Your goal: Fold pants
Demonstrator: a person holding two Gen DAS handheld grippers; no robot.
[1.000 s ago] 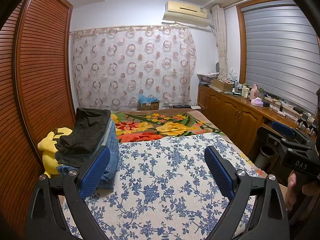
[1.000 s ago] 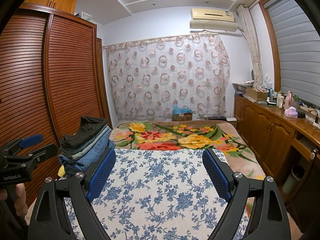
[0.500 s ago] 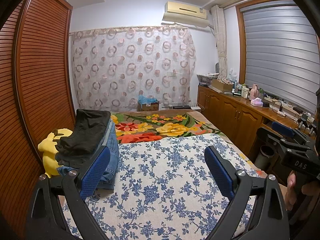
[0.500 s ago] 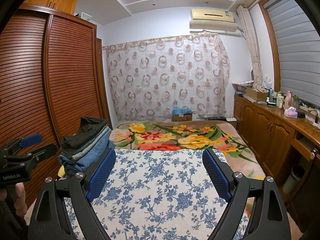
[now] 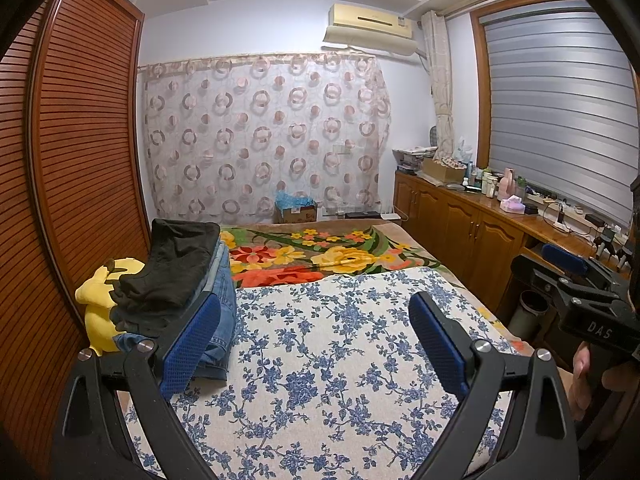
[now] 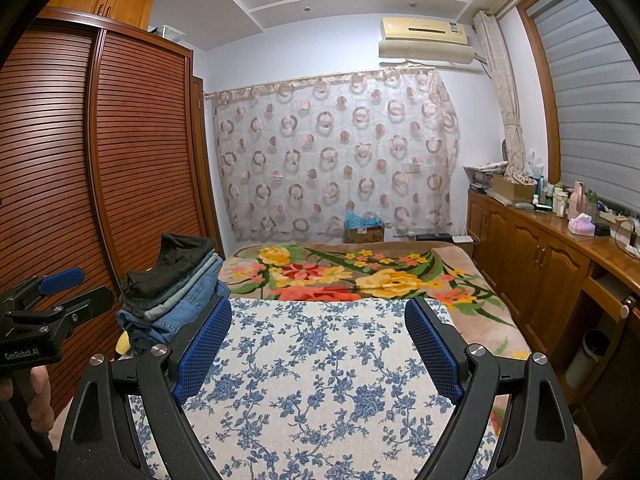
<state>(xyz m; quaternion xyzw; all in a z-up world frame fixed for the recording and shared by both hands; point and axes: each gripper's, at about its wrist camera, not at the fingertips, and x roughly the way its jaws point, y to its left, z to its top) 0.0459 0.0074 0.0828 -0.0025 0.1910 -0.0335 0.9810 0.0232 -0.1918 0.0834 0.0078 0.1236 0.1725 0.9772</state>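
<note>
Both tongs are hovering side by side, tipped slightly downward. The left tongs (image 5: 314, 344) are gaping wide with nothing between the blue pads (image 5: 192, 344); the right tongs (image 6: 318, 348) are gaping likewise. A hand (image 5: 588, 384) is gripping the right handle, another hand (image 6: 38, 400) the left.

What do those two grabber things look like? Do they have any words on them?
Each is a black, forked frame with silver bolts and two blue, dimpled pads. The left gripper and the right gripper match. Seen from the side, each has a black handle held by a bare hand. White letters read "GenRobot.AI" on the left one and "DAS" on the right one.
</note>
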